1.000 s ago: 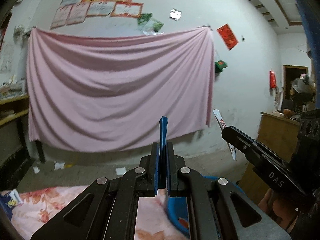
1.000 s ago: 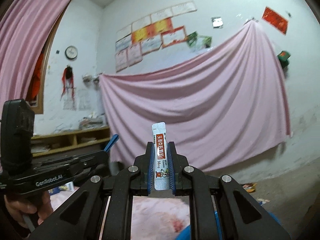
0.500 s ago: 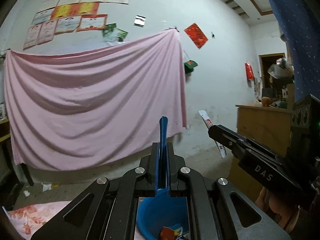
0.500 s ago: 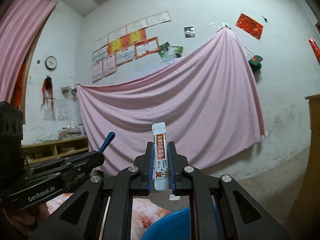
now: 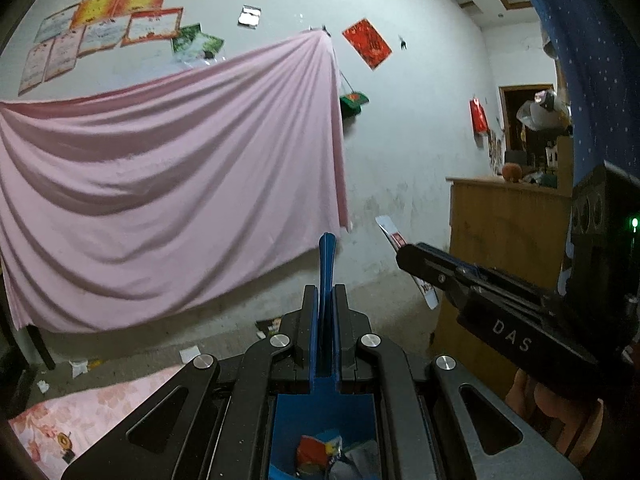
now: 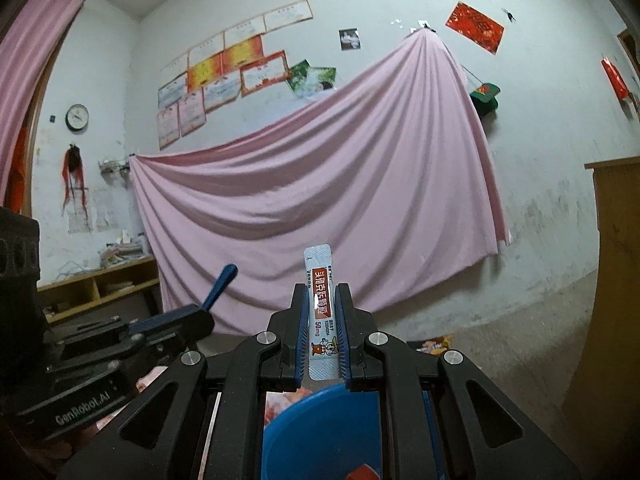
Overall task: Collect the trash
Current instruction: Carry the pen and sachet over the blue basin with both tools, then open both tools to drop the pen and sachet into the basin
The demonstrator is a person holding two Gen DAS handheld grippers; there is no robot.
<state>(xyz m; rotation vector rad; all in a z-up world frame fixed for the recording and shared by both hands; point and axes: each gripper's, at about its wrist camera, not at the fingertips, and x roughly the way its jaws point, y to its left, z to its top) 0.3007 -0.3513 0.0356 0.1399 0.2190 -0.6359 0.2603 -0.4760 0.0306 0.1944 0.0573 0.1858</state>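
Note:
My left gripper [image 5: 325,304] is shut on the upright blue handle [image 5: 326,264] of a blue plastic bin [image 5: 320,416], which hangs below it with wrappers [image 5: 320,448] inside. My right gripper [image 6: 322,308] is shut on a white and red medicine sachet [image 6: 319,280] that stands upright between the fingers. The blue bin [image 6: 312,428] lies just below the right gripper. The right gripper with the sachet [image 5: 394,238] shows at the right of the left wrist view. The left gripper and blue handle [image 6: 220,286] show at the left of the right wrist view.
A pink sheet [image 5: 168,184] hangs on the far wall. A wooden cabinet [image 5: 504,232] stands at the right. A floral cloth [image 5: 92,412] covers the surface below. Scraps of paper [image 5: 78,366] lie on the floor by the wall. Shelves [image 6: 100,288] stand at the left.
Both grippers have swung to the right and tilted up while staying shut. The blue bin with its wrappers has come into view beneath them.

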